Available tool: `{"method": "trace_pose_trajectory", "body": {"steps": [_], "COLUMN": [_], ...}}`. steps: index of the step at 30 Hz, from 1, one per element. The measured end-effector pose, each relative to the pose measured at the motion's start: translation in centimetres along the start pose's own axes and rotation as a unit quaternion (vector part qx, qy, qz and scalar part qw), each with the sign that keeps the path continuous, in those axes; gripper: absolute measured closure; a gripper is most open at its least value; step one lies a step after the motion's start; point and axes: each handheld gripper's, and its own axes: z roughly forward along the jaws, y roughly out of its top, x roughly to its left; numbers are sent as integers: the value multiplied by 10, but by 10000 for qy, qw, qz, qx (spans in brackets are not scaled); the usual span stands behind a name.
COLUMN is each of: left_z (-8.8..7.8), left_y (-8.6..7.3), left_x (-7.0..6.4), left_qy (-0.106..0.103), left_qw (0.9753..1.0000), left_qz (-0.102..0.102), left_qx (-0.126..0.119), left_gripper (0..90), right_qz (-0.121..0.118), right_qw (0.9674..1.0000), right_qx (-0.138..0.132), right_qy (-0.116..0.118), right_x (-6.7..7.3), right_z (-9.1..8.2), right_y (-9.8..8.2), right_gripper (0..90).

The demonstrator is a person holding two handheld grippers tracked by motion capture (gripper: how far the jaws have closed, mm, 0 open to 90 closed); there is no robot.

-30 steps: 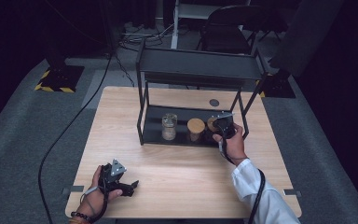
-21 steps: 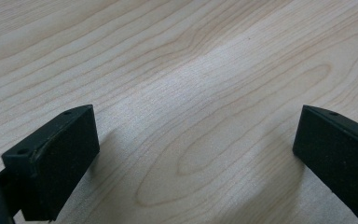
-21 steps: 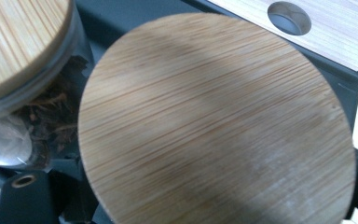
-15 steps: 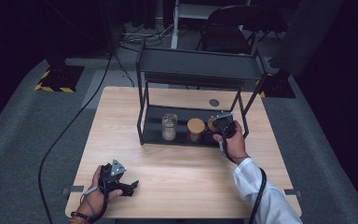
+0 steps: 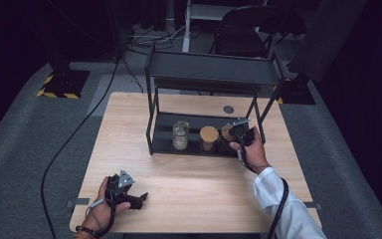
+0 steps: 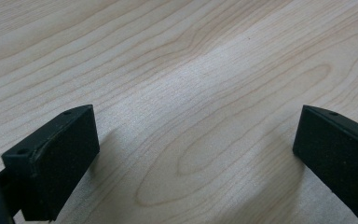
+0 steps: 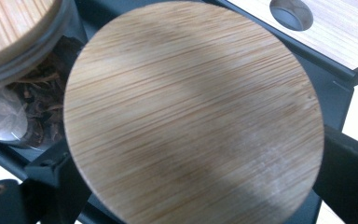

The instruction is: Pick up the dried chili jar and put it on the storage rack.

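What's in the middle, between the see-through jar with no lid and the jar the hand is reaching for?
Another jar with a wooden lid stands between the lidless glass jar and the lidded jar at the right gripper, all on the rack's bottom shelf, in the high view.

In front of me the light wooden table (image 5: 189, 179) carries a black metal shelf rack (image 5: 211, 74) standing toward its far side. On the rack's lower tray a clear glass jar without a lid (image 5: 180, 135) stands at the left, and near it to the right a jar with a bamboo lid (image 5: 209, 138); close up, that one holds dark dried leaves (image 7: 37, 116). A small round grey disc (image 5: 228, 109) sits in the tabletop behind the rack. Beyond the table a black chair (image 5: 243, 35) stands on the grey floor, and a yellow-and-black striped base (image 5: 59, 82) lies far left.
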Motion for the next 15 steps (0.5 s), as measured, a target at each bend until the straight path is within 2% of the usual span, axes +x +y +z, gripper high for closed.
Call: {"method": "trace_pose_trajectory", "body": {"steps": [8,15], "left_z": [0,0], "left_y": [0,0], "left_x": [0,0], "left_qy": [1,1], "left_qw": [10000,10000], "left_qz": [-1,-3], "left_qx": [0,3], "left_gripper": [0,0], "right_qz": [-17,-34], "right_qw": [9999,10000], "right_qx": [-54,-54], "right_qy": [123,34], "right_x": [0,-2], "right_z": [-2,-4], "right_y": [0,-1], "right_gripper": [41,41]}}
